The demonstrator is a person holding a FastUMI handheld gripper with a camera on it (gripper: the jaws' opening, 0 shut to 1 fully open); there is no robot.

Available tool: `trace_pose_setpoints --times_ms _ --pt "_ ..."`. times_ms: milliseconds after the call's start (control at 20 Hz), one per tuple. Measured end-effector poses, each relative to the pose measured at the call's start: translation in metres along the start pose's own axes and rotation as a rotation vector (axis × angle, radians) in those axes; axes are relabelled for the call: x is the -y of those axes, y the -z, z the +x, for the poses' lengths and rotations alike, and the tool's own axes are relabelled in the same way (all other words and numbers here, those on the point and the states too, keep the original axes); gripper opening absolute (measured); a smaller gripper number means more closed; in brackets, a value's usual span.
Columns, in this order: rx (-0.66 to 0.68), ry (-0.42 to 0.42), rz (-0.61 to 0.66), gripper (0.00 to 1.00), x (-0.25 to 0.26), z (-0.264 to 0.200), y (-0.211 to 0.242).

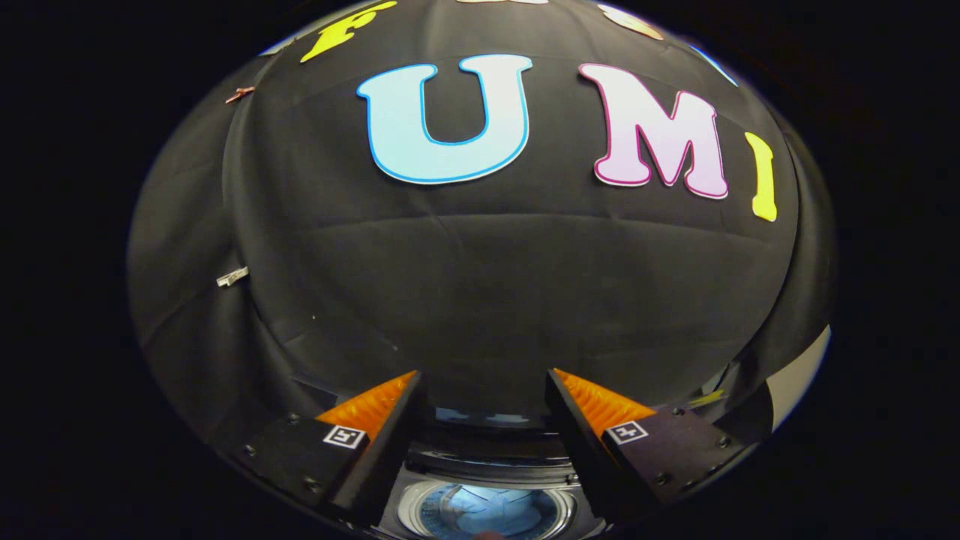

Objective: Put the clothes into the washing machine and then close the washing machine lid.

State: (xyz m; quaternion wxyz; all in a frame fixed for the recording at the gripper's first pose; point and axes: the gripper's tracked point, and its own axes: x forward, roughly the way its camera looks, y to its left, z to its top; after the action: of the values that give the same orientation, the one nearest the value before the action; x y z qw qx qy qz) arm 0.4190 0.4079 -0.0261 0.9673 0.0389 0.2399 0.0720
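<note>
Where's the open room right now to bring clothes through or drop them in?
The gap between the open tool's fingers is free; nothing is held. Below it the washing machine drum mouth lies open and looks bare inside. Beyond the fingers only the booth wall. It is tight at the drum rim beside each finger.

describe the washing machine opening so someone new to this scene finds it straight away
Start at the black cloth wall and drop to its foot, where the washing machine stands. The round drum opening lies between the open gripper fingers, the one shiny pale circle against the dark.
</note>
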Motion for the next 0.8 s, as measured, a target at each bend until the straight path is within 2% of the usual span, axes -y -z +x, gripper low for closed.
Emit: trace_pose_setpoints --times_ms 300,500,800 --pt "-0.002 -0.007 -0.024 1.0 -0.001 -0.01 0.007" --pt "0.057 -0.025 -0.04 1.0 -0.006 -0.035 0.015" --pt "0.075 -0.058 -0.05 1.0 -0.012 -0.072 0.037"
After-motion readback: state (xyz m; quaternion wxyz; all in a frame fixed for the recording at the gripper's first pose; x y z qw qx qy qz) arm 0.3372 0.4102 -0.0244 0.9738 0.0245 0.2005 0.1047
